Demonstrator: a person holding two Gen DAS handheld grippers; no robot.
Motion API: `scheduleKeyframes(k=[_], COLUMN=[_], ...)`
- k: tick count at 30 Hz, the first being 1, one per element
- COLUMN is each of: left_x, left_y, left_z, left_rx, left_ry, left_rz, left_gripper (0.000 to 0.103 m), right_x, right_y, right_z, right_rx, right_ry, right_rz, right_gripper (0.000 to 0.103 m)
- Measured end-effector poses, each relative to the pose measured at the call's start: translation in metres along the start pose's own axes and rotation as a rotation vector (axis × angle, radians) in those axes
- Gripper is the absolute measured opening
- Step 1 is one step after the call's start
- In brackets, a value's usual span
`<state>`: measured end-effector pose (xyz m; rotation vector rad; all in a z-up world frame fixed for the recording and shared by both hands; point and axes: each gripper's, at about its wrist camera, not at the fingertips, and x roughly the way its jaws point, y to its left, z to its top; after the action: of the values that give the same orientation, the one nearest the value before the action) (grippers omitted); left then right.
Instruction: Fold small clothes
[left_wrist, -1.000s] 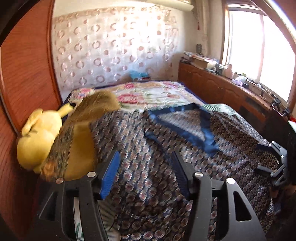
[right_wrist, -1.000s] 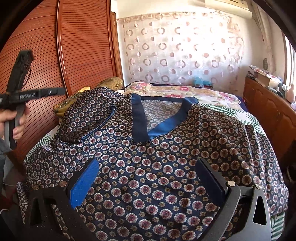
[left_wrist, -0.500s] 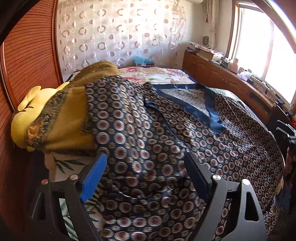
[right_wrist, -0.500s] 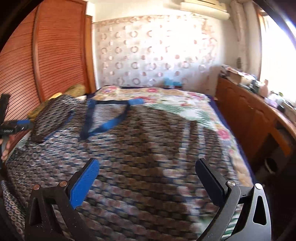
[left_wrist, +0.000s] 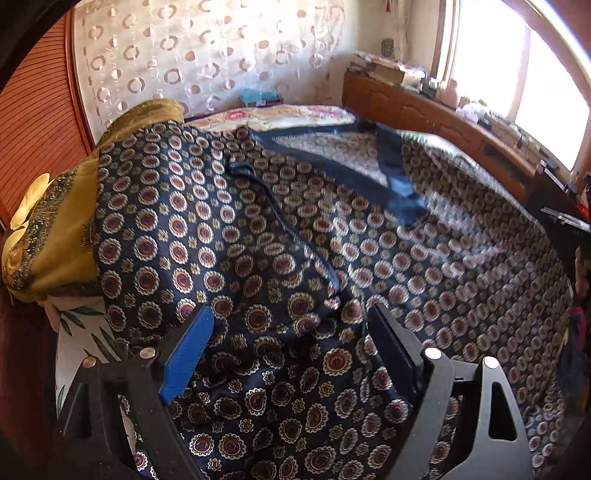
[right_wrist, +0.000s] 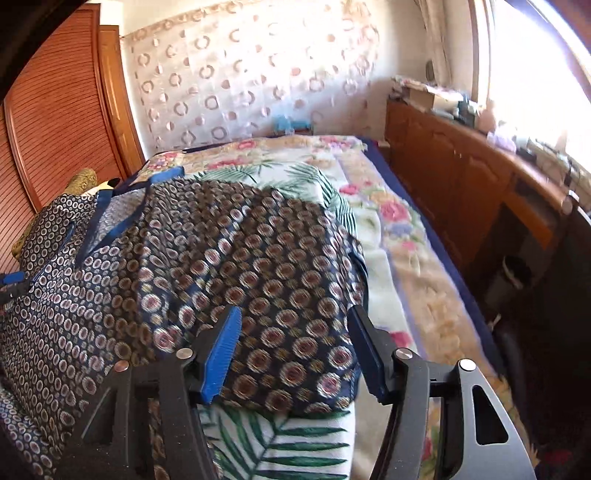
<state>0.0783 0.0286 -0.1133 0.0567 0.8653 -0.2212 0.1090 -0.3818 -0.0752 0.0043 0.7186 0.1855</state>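
A navy garment (left_wrist: 229, 229) printed with round medallions lies spread on the bed, its blue V collar (left_wrist: 391, 177) toward the far end. Its left sleeve is folded in across the body. My left gripper (left_wrist: 288, 314) hangs open just above the garment's near left part, with nothing pinched between its pads. In the right wrist view the same garment (right_wrist: 258, 266) ends in a short right sleeve. My right gripper (right_wrist: 294, 314) straddles that sleeve's hem and its jaws are closing. The fabric lies between the blue pads, and they do not press on it.
A floral and leaf-print blanket (right_wrist: 388, 229) covers the bed. An olive-gold cloth (left_wrist: 62, 229) and a yellow plush (left_wrist: 31, 195) sit at the garment's left. A wooden cabinet (right_wrist: 461, 177) runs along the right under the window. Slatted wardrobe doors (right_wrist: 55, 129) stand at the left.
The left gripper opened wider and sank toward the garment's near left part. The right gripper swept from the garment's middle to its right sleeve, and its jaws narrowed.
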Motion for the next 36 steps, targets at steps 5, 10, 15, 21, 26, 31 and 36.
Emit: scheduleKeyframes(k=[5,10,15,21,26,31,36], left_x=[0.011,0.017,0.018,0.021,0.021,0.014,-0.01], left_y=[0.001,-0.002,-0.003,-0.005,-0.005,-0.003,0.0], left_z=[-0.003,-0.003,-0.004,-0.003,-0.004,-0.005,0.0], left_rx=[-0.002,0.021,0.022,0.027,0.027,0.008,-0.025], left_ry=[0.037,0.036,0.043,0.051,0.05,0.026,-0.036], left_rz=[0.006,0.028,0.023,0.024,0.025,0.045,0.022], left_gripper=[0.086,0.088,0.096,0.102,0.102,0.102,0.102], right_x=[0.01,0.008,0.009,0.004,-0.002,-0.008,-0.035], right_y=[-0.018,-0.03,-0.036,-0.045,-0.044,-0.049,-0.048], right_z=[-0.004,-0.007,-0.016,-0.02,-0.018,-0.015,-0.002], right_rx=[0.04,0.056,0.074,0.113,0.081,0.085,0.079], right_ry=[0.035,0.063,0.079,0.077,0.064,0.037,-0.061], right_rz=[0.009,0.022,0.047,0.1,0.078,0.055,0.017], right_gripper=[0.061,0.061,0.061,0.053,0.031,0.007,0.007])
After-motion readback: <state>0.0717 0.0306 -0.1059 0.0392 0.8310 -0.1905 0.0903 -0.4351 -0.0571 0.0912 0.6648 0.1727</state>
